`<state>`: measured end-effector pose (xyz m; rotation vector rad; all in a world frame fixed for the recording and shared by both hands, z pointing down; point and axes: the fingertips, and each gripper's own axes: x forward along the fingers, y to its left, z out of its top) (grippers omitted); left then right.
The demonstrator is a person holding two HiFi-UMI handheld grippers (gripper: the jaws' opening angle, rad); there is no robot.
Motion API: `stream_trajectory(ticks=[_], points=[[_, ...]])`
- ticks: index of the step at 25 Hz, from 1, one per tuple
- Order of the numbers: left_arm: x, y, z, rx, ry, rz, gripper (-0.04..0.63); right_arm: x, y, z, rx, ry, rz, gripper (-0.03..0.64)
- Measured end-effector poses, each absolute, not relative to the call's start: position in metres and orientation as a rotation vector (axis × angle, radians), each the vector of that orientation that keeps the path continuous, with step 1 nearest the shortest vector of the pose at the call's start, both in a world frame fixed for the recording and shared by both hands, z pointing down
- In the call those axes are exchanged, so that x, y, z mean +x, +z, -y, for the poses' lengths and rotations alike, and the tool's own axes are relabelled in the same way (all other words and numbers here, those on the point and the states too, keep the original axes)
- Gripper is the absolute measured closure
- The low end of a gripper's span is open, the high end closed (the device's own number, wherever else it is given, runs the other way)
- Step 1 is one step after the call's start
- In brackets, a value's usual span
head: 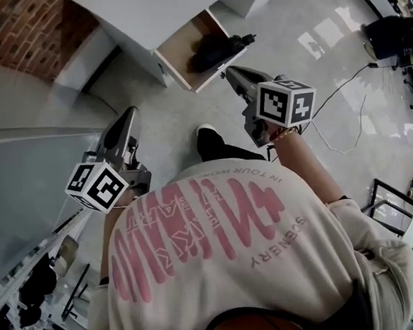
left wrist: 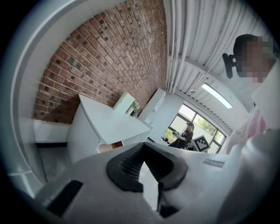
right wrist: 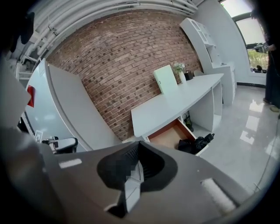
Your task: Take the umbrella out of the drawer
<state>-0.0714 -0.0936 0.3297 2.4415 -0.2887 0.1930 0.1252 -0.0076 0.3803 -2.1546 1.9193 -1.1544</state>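
Right gripper has its jaws pressed together, empty, well short of the open drawer; our left gripper is likewise closed on nothing. Black umbrella lies at the drawer's front. We should spread the right jaws early, then clamp the bundle's middle.

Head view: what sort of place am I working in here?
Likely an office or studio: a long white desk with an open wooden drawer holding a black folded umbrella, a red brick wall and a glossy pale floor.
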Motion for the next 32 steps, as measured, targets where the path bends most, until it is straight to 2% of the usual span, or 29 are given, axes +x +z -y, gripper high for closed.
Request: stream_trajectory(ticks=[5, 13, 15, 19, 25, 30, 32], points=[[-0.030, 0.354, 0.113, 2.416, 0.261, 0.386, 0.592, 0.183, 0.404, 0.049, -2.025, -1.176, -1.950, 0.607], [-0.016, 0.366, 0.150, 2.374, 0.264, 0.644, 0.592, 0.249, 0.463, 0.103, -1.956, -1.290, -1.988, 0.606], [-0.018, 0.372, 0.154, 2.352, 0.284, 0.707, 0.592, 0.261, 0.478, 0.114, -1.959, -1.298, -2.006, 0.558], [-0.022, 0.382, 0.155, 2.289, 0.305, 0.793, 0.592, 0.278, 0.517, 0.122, -1.999, -1.386, -2.029, 0.545], [-0.030, 0.391, 0.166, 2.236, 0.340, 0.872, 0.592, 0.291, 0.572, 0.134, -2.003, -1.538, -2.044, 0.476], [-0.046, 0.396, 0.172, 2.179, 0.373, 0.925, 0.592, 0.289, 0.602, 0.150, -1.992, -1.608, -2.094, 0.305], [-0.048, 0.403, 0.173, 2.153, 0.384, 0.940, 0.592, 0.289, 0.618, 0.156, -2.003, -1.637, -2.166, 0.282]])
